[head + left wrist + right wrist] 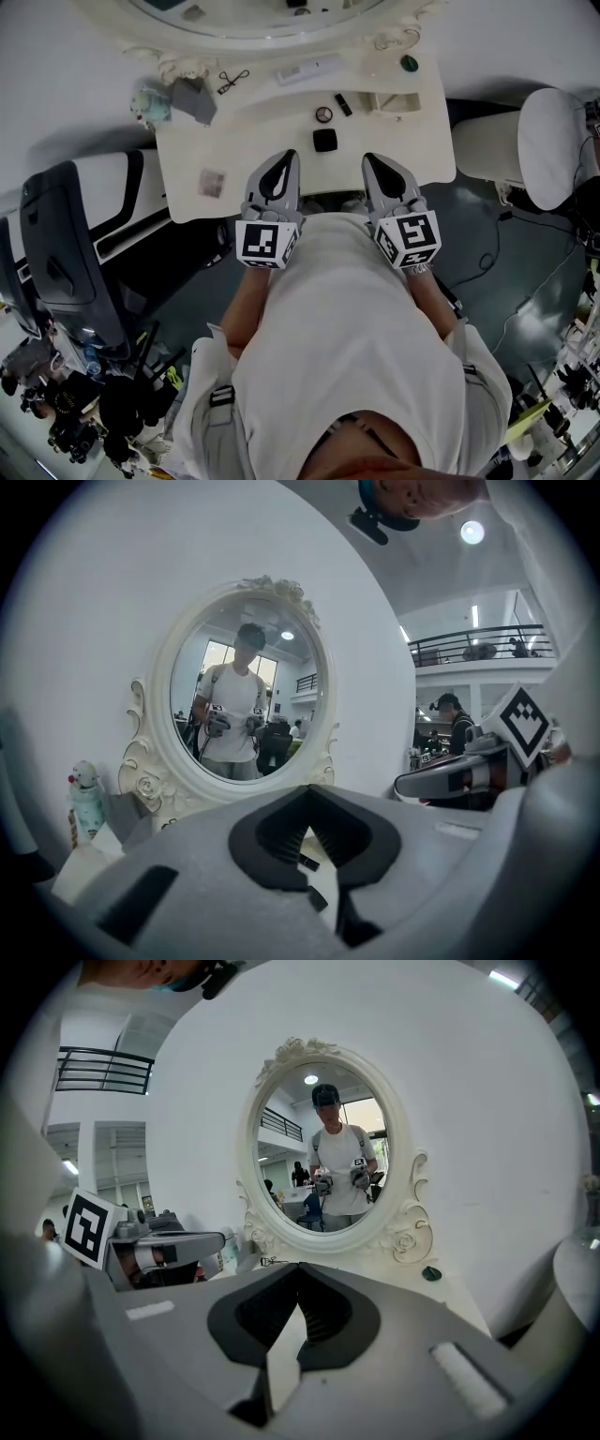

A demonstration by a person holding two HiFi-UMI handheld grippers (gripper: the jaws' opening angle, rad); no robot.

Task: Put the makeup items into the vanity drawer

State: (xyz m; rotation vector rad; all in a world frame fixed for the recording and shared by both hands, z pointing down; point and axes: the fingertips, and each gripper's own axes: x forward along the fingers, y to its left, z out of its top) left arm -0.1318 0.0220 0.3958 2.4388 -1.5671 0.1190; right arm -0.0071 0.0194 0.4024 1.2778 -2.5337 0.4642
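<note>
White wall (pixel 94 621), grey floor (pixel 506 281) (cables trailing), white chair (pixel 553 145), mezzanine railing (pixel 478 635)

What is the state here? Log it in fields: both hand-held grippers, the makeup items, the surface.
left hand-held gripper: shut, empty, over the front of the vanity top
right hand-held gripper: shut, empty, alongside
vanity top: white, below an oval mirror
makeup items: black square compact, small round case, black stick, eyelash curler, all lying on the top
progress: nothing picked up

Cream vanity top (pixel 253 150), black compact (pixel 324 141), eyelash curler (pixel 232 81)
</note>
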